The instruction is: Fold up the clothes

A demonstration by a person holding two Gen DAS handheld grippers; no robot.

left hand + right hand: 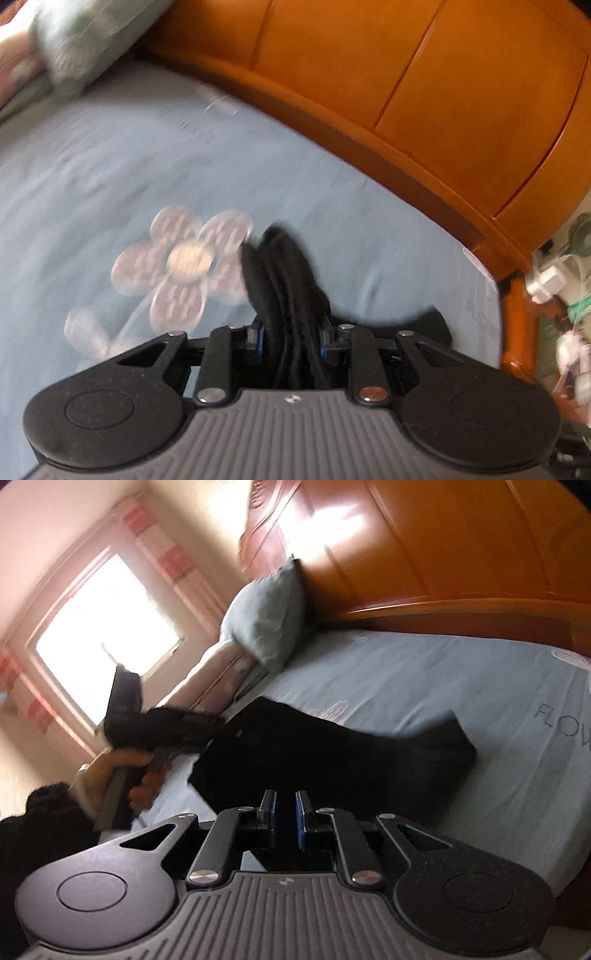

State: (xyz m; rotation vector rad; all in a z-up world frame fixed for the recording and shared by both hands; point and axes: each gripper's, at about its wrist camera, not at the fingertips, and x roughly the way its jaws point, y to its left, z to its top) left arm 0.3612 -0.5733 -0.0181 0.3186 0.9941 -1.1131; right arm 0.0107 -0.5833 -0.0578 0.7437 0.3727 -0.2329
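A black knit garment [314, 749] lies spread on the light blue bed sheet [443, 686]. My left gripper [291, 332] is shut on a thick bunch of its folds [280, 266], lifted over the sheet near a white flower print [184, 258]. In the right wrist view a person's hand [107, 775] holds that gripper at the left, with dark cloth bunched in it. My right gripper [286, 805] sits at the garment's near edge. Its pads stand a narrow gap apart, and black cloth fills that gap.
An orange wooden headboard [406, 92] runs along the far side of the bed. A grey-blue pillow [266, 616] leans against it, beside a bright window [99, 635]. Chargers and small clutter [561, 280] lie past the bed's right corner.
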